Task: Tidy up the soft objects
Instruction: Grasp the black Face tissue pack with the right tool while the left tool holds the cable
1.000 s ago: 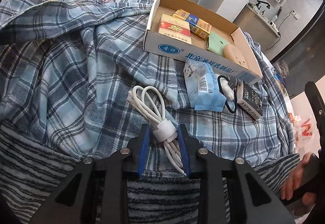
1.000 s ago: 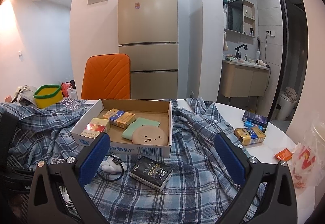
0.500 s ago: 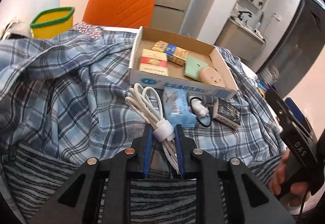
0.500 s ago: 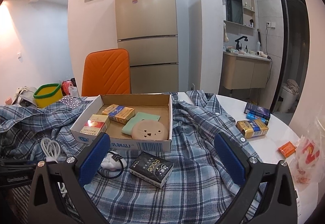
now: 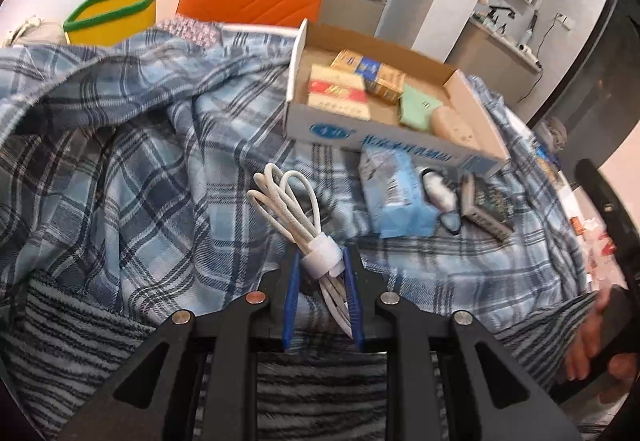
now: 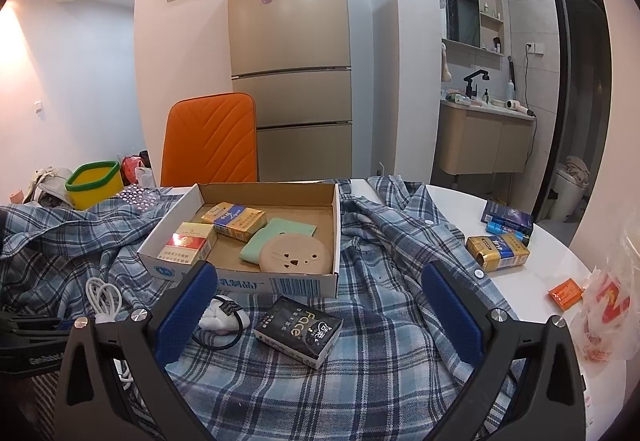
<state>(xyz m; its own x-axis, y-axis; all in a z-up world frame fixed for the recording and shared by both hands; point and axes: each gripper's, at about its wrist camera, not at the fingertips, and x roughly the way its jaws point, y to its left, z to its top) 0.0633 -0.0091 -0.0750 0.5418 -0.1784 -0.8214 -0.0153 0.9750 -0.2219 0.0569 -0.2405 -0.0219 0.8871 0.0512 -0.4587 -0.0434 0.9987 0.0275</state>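
Note:
My left gripper (image 5: pixel 320 261) is shut on a coiled white cable (image 5: pixel 294 207) at its white strap, held just above a blue plaid shirt (image 5: pixel 140 169). The cable also shows in the right wrist view (image 6: pixel 104 295). An open cardboard box (image 5: pixel 384 139) holds cigarette packs, a green pad and a round beige item. In front of it lie a blue tissue pack (image 5: pixel 394 193), a black hair tie with a white charm (image 6: pixel 218 319) and a black pack (image 6: pixel 298 329). My right gripper (image 6: pixel 320 297) is open and empty above the shirt (image 6: pixel 360 361).
An orange chair (image 6: pixel 212 141) and a yellow bin with a green rim (image 6: pixel 94 185) stand behind the table. On the white table (image 6: pixel 552 261) at the right lie more packs (image 6: pixel 498 247) and a plastic bag (image 6: pixel 604 305). A striped cloth (image 5: pixel 80 353) lies near me.
My left gripper has lifted the white cable and carried it slightly up and toward the box. The right gripper has stayed open and nearly still.

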